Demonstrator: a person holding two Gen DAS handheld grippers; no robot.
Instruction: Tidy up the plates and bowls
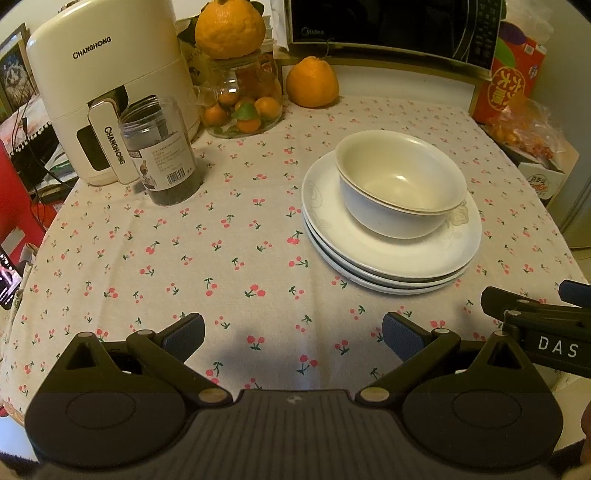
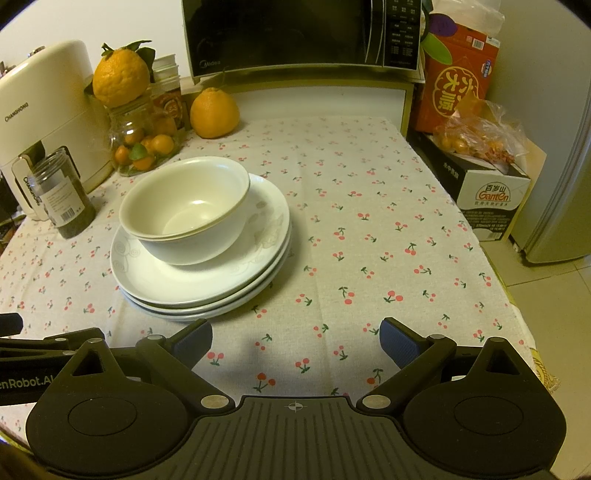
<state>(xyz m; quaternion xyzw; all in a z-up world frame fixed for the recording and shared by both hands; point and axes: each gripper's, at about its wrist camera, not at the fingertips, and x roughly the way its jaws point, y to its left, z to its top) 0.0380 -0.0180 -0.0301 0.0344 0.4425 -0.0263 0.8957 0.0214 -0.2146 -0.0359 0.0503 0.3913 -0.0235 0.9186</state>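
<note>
Looking ahead: you see two nested glossy white bowls on three stacked round plates with faint swirl relief.
Bench: matte cherry-print cloth covers it.
Room: cream air fryer, glass jar of citrus, microwave behind.
Left hand-held gripper: yours spread wide, holding nothing, ribbed blue pads.
Right hand-held gripper: wide too, holding nothing.
</note>
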